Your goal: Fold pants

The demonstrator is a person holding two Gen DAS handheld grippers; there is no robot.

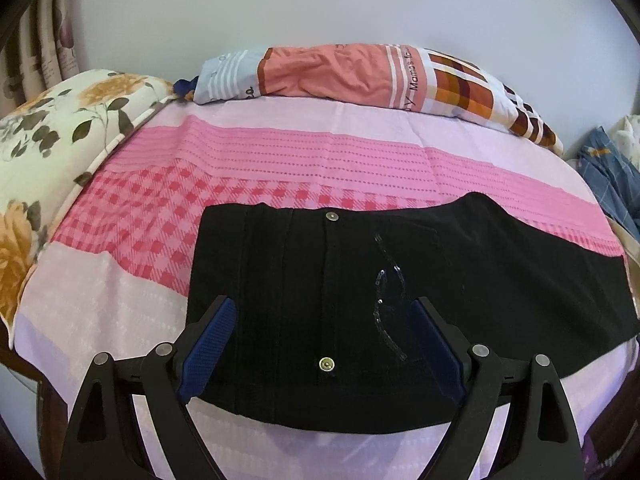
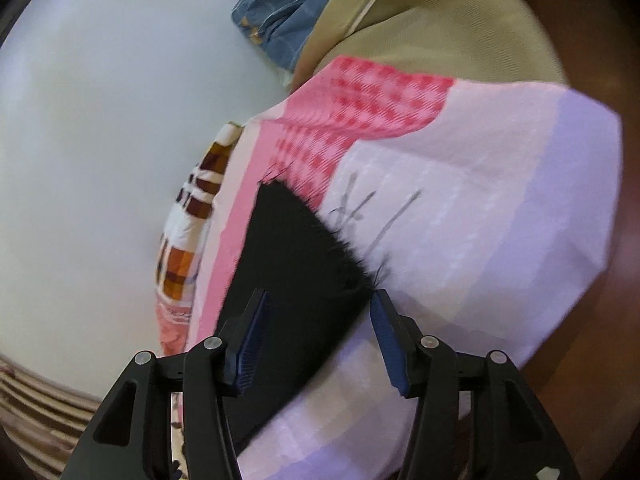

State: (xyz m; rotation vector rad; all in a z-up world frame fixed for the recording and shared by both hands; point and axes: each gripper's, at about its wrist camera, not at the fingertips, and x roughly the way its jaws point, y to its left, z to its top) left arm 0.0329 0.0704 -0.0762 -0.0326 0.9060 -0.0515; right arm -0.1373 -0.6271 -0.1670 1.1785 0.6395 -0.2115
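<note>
Black pants (image 1: pixel 360 288) lie flat on the pink and lilac bedsheet (image 1: pixel 240 168), waistband to the left, legs running right. Two metal buttons and a sequin pocket trim show on them. My left gripper (image 1: pixel 322 312) is open and hovers over the waist part, fingers straddling the fabric without holding it. In the right wrist view the frayed leg hem of the pants (image 2: pixel 296 256) lies on the sheet (image 2: pixel 460 200). My right gripper (image 2: pixel 320 304) is open just above that hem, with nothing between its pads.
A striped and checked pillow (image 1: pixel 360 76) lies along the far edge by the wall. A floral quilt (image 1: pixel 48 148) sits at the left. Blue clothing (image 1: pixel 608 172) lies at the right, also in the right wrist view (image 2: pixel 280 12), beside a beige cushion (image 2: pixel 420 32).
</note>
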